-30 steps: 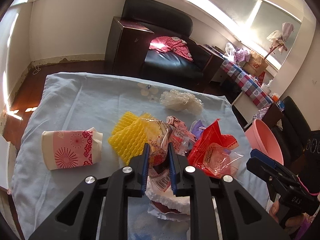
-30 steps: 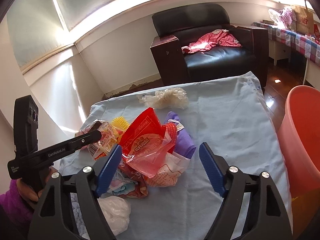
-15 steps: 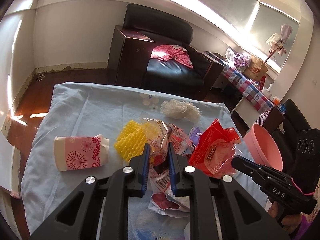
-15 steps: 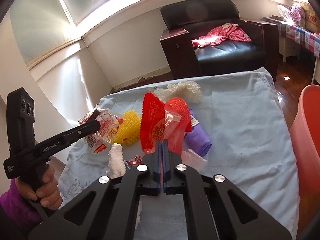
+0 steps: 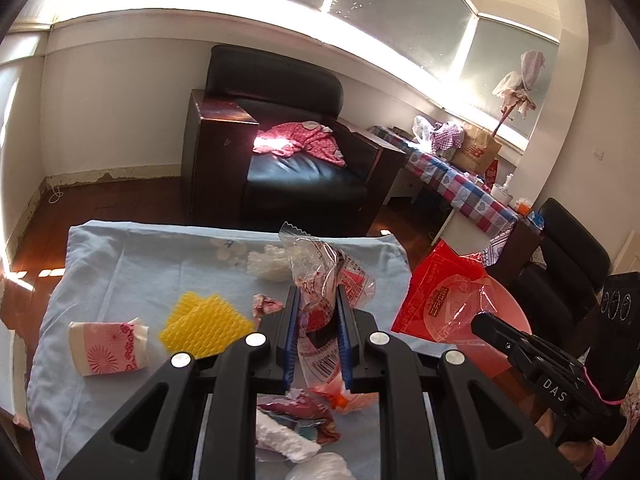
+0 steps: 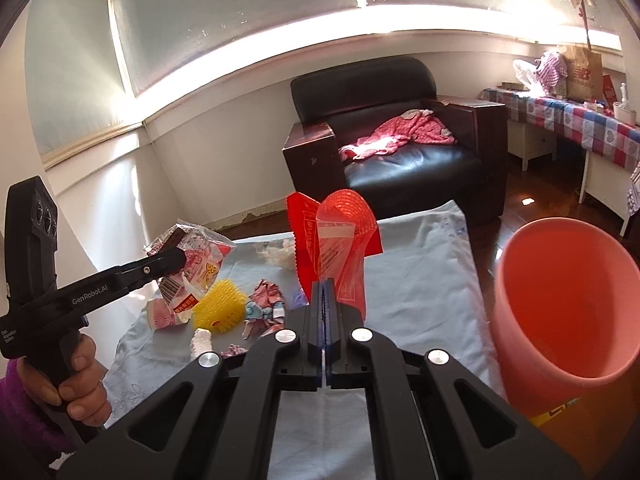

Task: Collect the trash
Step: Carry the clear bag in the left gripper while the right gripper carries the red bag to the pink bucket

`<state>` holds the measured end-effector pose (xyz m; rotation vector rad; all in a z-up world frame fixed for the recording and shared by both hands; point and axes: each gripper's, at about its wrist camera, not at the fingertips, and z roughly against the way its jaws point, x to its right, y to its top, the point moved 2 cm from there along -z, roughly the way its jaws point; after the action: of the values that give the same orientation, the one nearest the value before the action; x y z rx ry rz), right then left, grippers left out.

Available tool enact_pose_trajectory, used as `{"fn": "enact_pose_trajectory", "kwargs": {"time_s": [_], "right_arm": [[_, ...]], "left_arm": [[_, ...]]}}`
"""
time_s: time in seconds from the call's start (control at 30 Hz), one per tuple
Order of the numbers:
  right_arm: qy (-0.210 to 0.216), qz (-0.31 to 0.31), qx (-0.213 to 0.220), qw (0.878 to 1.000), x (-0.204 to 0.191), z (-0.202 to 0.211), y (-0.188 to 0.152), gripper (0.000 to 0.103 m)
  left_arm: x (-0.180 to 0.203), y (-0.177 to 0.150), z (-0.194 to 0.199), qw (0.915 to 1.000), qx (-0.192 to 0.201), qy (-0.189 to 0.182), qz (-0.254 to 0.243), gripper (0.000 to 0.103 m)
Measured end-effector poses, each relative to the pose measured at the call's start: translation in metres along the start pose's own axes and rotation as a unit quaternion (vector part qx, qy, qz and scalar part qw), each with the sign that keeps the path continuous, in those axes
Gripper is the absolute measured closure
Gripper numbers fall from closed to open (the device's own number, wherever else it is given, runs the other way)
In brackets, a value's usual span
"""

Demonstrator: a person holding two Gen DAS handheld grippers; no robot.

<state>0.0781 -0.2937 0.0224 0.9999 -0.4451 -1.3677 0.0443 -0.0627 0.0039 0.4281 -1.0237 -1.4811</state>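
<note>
My left gripper is shut on a crumpled clear wrapper with red print and holds it above the blue-clothed table; the wrapper also shows in the right wrist view. My right gripper is shut on a red plastic bag with a red net, lifted off the table; the bag shows in the left wrist view. The pink bin stands at the table's right.
On the cloth lie a yellow foam net, a pink paper cup, a white foam net and small crumpled wrappers. A black armchair stands beyond the table.
My right gripper shut on the red bag and lifted it toward the pink bin. My left gripper rose with the clear wrapper, off the pile.
</note>
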Motion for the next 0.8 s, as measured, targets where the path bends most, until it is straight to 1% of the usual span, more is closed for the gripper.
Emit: {"fn": "enact_pose_trajectory", "kwargs": {"time_s": [0.17,0.4,0.63,0.8], "right_arm": [[-0.044,-0.018,0.023,0.999,0.033,0.022,0.003,0.102],[-0.116,-0.045,0.044,0.991,0.081,0.051,-0.001,0.102],[-0.168,-0.082,0.044,0.981,0.124,0.068,-0.012,0.102],[-0.184,-0.103,0.03,0.977,0.147,0.068,-0.022,0.102]], "left_arm": [[0.047,0.006,-0.012,0.9987,-0.004,-0.04,-0.032,0.087],[0.121,0.006,-0.034,0.992,-0.008,-0.1,-0.077,0.087],[0.183,-0.003,-0.063,0.983,-0.034,-0.147,-0.104,0.087],[0.213,-0.017,-0.087,0.978,-0.056,-0.163,-0.117,0.087]]}}
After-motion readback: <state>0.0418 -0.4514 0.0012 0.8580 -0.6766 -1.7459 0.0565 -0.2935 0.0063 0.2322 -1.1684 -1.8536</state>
